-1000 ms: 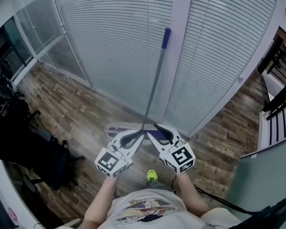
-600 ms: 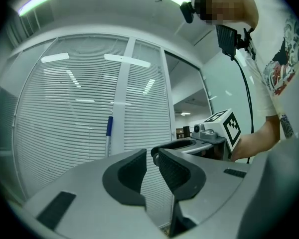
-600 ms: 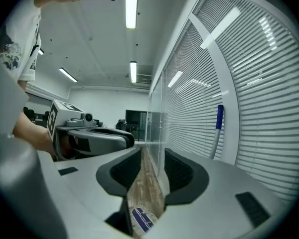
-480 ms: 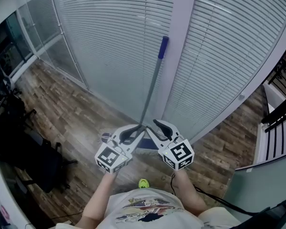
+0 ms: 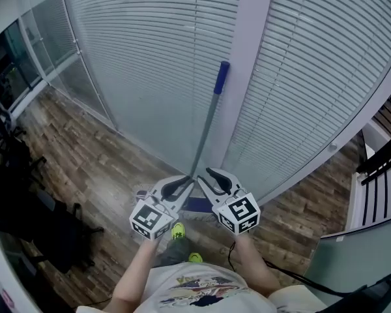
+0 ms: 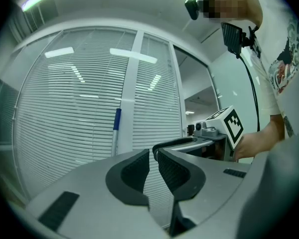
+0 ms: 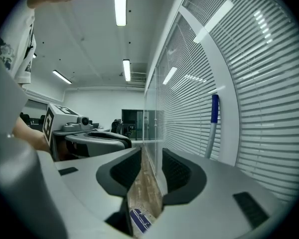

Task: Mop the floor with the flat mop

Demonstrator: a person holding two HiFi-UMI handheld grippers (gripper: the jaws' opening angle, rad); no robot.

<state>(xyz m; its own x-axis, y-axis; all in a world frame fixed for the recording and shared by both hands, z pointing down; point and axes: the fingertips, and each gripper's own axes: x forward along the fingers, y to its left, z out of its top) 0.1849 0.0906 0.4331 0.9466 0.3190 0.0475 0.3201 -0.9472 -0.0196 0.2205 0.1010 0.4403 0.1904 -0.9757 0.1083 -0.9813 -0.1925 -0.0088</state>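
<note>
Narrowly parted, left gripper fingers, just eased open, nothing between; right gripper fingers moderately apart, floor showing through the gap. Just beyond the 2 grippers' tips, flat mop pole leaning away; mop head on the floor below.

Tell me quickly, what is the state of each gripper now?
Left gripper: slightly open, jaws have just been opening, nothing between them.
Right gripper: open, nothing between its jaws; the mop handle passes outside them.
</note>
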